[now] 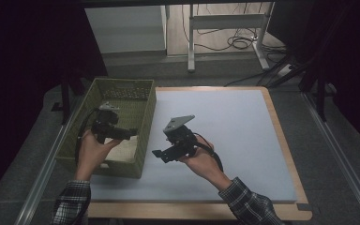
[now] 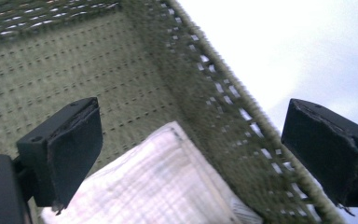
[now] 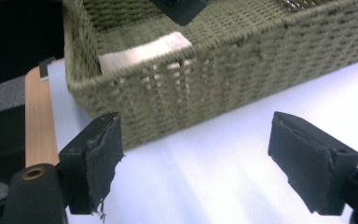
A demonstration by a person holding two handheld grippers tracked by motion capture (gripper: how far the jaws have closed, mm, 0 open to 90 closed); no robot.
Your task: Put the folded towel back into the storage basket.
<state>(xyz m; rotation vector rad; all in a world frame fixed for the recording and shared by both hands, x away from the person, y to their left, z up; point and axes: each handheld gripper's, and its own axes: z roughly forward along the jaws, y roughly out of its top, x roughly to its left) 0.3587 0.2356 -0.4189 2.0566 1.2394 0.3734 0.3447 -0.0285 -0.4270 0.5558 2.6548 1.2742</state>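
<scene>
A green woven basket (image 1: 146, 123) stands at the left of the white mat, with a folded white cloth (image 1: 122, 149) lying in its near end. My left gripper (image 1: 129, 133) hovers over the basket's inside, open, and nothing is between its jaws. Seen from the left gripper (image 2: 205, 158), the cloth (image 2: 154, 182) lies below against the basket wall (image 2: 205, 93). My right gripper (image 1: 161, 153) is held over the mat just right of the basket, open and empty. In the right gripper view (image 3: 209, 163) it faces the basket's side (image 3: 223, 70), with the cloth (image 3: 144, 51) inside.
The white mat (image 1: 225, 140) covers most of the wooden tabletop (image 1: 281, 136). Beyond the table stand a metal frame and loose cables (image 1: 236, 42) on the floor. Dark curtains close in both sides.
</scene>
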